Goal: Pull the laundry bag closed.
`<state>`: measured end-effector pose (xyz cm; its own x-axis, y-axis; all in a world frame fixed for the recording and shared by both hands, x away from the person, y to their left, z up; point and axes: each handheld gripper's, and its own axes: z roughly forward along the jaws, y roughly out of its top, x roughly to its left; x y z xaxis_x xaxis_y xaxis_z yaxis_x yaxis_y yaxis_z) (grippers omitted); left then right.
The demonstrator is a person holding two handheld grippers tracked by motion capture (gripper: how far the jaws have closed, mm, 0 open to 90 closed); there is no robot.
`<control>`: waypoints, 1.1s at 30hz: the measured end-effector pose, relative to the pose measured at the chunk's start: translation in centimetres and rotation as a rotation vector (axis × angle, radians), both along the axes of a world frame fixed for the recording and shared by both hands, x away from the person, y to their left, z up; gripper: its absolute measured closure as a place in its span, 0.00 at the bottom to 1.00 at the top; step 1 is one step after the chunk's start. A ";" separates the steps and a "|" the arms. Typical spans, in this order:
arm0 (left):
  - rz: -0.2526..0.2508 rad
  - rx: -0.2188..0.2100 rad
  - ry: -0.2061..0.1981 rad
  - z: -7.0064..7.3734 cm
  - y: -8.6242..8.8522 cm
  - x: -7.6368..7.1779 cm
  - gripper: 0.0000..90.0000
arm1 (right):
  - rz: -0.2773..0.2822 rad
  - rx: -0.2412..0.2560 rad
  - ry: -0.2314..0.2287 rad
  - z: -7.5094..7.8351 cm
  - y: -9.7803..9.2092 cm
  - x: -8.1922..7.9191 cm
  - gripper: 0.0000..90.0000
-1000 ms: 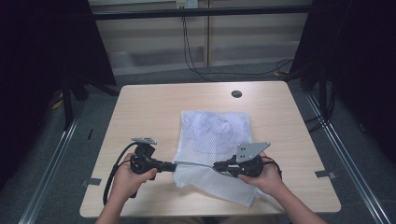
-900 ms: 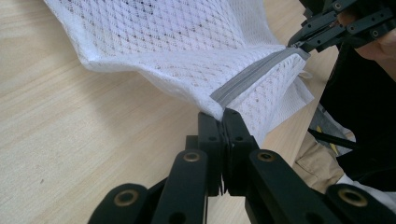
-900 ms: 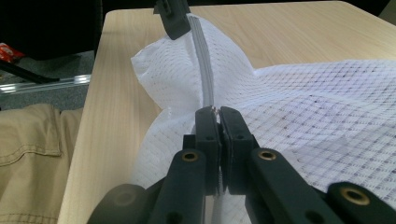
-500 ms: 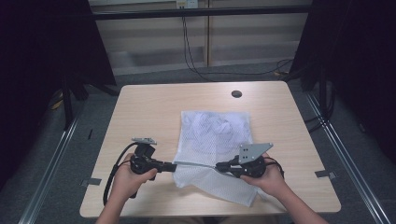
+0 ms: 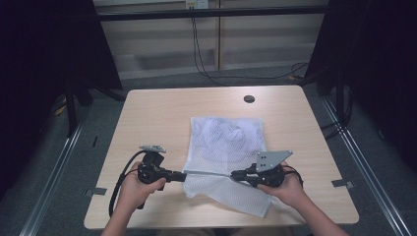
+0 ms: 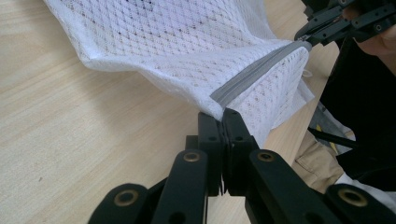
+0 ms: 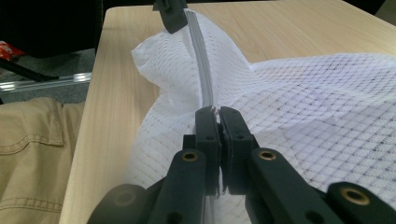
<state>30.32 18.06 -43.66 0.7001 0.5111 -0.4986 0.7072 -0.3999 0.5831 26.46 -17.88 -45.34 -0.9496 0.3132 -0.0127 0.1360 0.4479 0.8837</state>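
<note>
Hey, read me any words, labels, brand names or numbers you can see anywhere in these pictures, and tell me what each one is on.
There is no readable text in any of the three views.
White mesh bag and its grey zipper: no label or print shows.
Left gripper and right gripper, both shut on the zipper: no markings.
Grey plate on the right gripper: holes, no lettering.
Table: bare wood, no sign.

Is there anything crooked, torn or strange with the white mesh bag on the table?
Nothing torn. The mesh bag lies rumpled, its near corner hanging past the table edge. Both grippers, left and right, pinch the grey zipper taut between them.
</note>
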 end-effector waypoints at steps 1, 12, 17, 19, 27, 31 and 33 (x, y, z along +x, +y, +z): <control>-0.001 -0.001 0.000 0.0 0.0 0.0 0.98 | 0.003 0.002 -0.001 0.0 0.0 0.0 0.97; 0.010 -0.015 0.000 0.2 0.1 -0.1 0.98 | -0.004 0.004 0.004 0.0 -0.6 -0.1 0.97; 0.004 -0.001 -0.008 0.4 0.1 -0.1 0.98 | -0.001 0.007 0.000 -0.1 -0.7 -0.1 0.97; 0.001 -0.007 -0.006 0.3 0.2 -0.1 0.98 | -0.003 0.006 -0.002 0.0 -0.8 -0.1 0.97; -0.005 -0.005 -0.010 0.4 0.1 -0.2 0.98 | -0.003 0.006 -0.002 -0.1 -1.0 -0.1 0.97; 0.000 -0.005 -0.013 0.5 0.1 -0.2 0.98 | -0.006 0.010 0.000 -0.1 -1.2 -0.1 0.97; -0.010 -0.005 -0.013 0.6 0.0 -0.3 0.98 | -0.007 0.012 -0.002 -0.1 -1.3 -0.1 0.97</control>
<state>30.05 18.08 -43.06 0.7118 0.5014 -0.4918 0.6954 -0.4043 0.5941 26.36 -19.17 -45.42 -0.9475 0.3196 -0.0110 0.1370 0.4366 0.8892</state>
